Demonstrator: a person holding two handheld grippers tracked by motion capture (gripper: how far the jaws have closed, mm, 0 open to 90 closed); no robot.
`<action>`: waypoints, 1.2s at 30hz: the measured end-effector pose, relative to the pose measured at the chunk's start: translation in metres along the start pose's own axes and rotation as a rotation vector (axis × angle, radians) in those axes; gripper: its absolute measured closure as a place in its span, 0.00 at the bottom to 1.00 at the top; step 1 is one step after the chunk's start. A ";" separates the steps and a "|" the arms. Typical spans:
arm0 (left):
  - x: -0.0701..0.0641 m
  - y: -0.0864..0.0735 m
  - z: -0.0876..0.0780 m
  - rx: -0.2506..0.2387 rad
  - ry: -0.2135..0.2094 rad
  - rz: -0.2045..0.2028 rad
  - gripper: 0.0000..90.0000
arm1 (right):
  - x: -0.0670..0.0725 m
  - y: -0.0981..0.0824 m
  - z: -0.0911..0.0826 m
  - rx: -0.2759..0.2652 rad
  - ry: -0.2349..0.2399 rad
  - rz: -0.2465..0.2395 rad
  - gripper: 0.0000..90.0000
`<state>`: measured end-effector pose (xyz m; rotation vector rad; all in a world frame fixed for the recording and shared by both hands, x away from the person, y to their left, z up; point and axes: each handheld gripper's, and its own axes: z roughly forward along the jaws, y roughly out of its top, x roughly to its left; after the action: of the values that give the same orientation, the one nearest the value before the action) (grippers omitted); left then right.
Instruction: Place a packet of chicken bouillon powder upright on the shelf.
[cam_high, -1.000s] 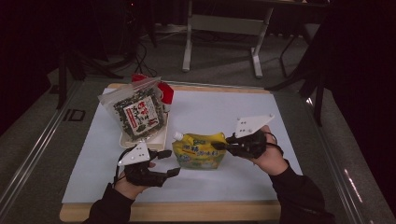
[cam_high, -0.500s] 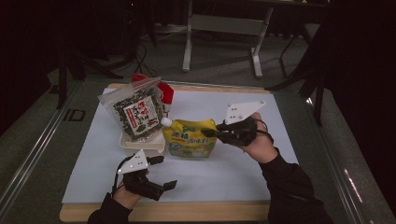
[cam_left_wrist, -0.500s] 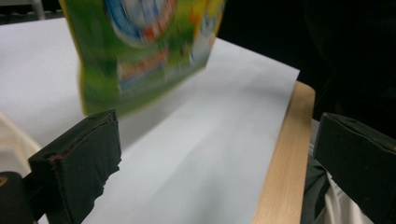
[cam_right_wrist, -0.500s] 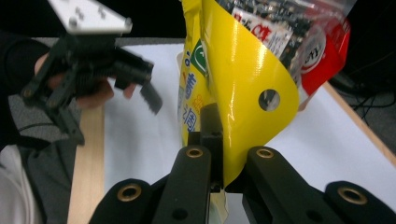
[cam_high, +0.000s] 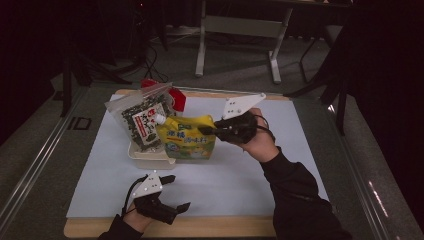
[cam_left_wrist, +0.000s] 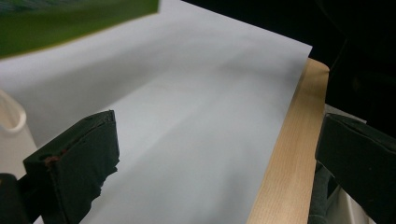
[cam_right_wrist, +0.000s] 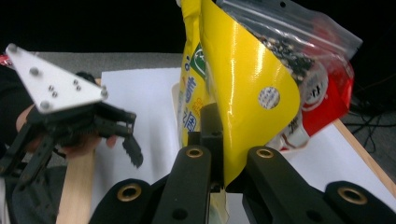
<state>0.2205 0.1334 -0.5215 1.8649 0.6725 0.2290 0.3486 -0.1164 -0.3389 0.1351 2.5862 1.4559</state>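
A yellow spouted pouch (cam_high: 192, 140) hangs off the table with my right gripper (cam_high: 206, 131) shut on its right edge. In the right gripper view the jaws (cam_right_wrist: 224, 175) pinch the pouch (cam_right_wrist: 247, 79) edge-on. Its left side leans against a clear zip bag of dark bits (cam_high: 142, 120), which stands in a cream tray (cam_high: 150, 157). My left gripper (cam_high: 177, 192) lies low near the front edge. Its jaws have just been opening and now stand wide (cam_left_wrist: 215, 154) with only white sheet between them.
A red packet (cam_high: 176, 97) stands behind the zip bag. A white sheet (cam_high: 240, 175) covers a wooden board (cam_high: 210, 228) whose front edge runs beside the left gripper. Table legs and chairs stand on the dark floor beyond.
The right gripper carried the pouch left and up against the zip bag. The left gripper drew back from the pouch toward the front edge, sank, and opened its jaws.
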 end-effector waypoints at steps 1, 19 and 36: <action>-0.001 -0.001 0.000 0.005 -0.001 0.005 0.01 | 0.000 0.001 0.002 -0.003 0.001 0.001 1.00; -0.004 -0.010 0.005 0.018 -0.024 0.011 0.01 | -0.012 0.024 0.080 -0.038 0.057 0.002 1.00; -0.002 -0.011 0.002 0.006 -0.029 0.003 0.01 | -0.014 0.010 0.129 -0.050 0.107 0.043 1.00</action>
<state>0.2159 0.1337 -0.5320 1.8715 0.6506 0.2016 0.3870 -0.0045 -0.3943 0.1093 2.6433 1.5829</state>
